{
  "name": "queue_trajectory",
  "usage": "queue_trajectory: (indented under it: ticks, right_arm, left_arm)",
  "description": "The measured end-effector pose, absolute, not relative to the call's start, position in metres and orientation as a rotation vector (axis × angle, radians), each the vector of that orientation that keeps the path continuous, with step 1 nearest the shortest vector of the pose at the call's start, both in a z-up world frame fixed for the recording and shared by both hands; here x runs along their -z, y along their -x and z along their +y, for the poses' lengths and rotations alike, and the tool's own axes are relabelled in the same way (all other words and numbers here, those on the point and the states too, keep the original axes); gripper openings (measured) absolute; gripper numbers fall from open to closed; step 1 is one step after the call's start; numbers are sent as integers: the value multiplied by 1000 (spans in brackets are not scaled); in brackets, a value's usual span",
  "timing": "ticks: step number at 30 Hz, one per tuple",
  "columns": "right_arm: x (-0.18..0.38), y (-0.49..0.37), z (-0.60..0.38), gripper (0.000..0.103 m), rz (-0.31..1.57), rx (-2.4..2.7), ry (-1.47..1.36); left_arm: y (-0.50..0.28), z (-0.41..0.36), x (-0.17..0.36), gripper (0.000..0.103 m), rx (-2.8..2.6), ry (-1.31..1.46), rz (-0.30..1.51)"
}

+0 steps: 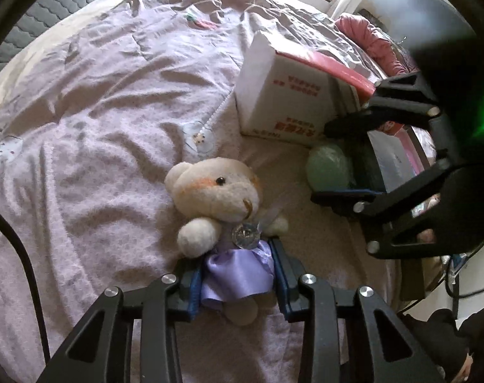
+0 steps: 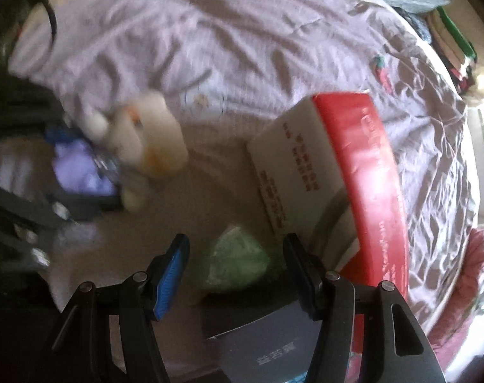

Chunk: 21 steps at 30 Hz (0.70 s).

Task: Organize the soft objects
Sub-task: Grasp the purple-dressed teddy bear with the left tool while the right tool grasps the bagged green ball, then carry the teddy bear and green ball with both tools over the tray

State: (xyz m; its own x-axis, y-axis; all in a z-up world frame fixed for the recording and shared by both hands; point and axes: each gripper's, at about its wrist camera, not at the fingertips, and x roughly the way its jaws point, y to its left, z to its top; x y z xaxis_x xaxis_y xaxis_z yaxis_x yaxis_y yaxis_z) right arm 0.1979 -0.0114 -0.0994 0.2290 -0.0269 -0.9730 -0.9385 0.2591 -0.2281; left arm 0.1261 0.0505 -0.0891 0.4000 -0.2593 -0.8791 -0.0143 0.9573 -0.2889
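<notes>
Teddy bear (image 1: pixel 224 214) between left fingers (image 1: pixel 281 274)

Left wrist cam sat low over the bed (image 1: pixel 107 102), looking forward along its own claw (image 1: pixel 235 282) and down at the bear (image 1: pixel 219 201), really close, bear filling the middle. The right claw (image 1: pixel 347 162) showed at its right edge, with the box (image 1: pixel 283 95) behind.

Right wrist cam looked along its claw (image 2: pixel 235 274), also near the bed (image 2: pixel 210 48), facing the box (image 2: pixel 305 159) and a green lump (image 2: pixel 238 265) close up. It was blurry. Both views shared the bear (image 2: pixel 146 134), the box, the green lump (image 1: pixel 328 166) and the left claw (image 2: pixel 50 175).
</notes>
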Motion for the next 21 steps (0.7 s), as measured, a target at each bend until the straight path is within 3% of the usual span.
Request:
queue_trajectory:
  ticks: [10,21]
  right_arm:
    - [114,-188,-13,45,1072,-810,1094]
    - [39,-155,-64,44,1015,-836,502]
  left_arm:
    - [-123,62,87,37,166,329,1121]
    - [-117,62,64,37,155,309,1050]
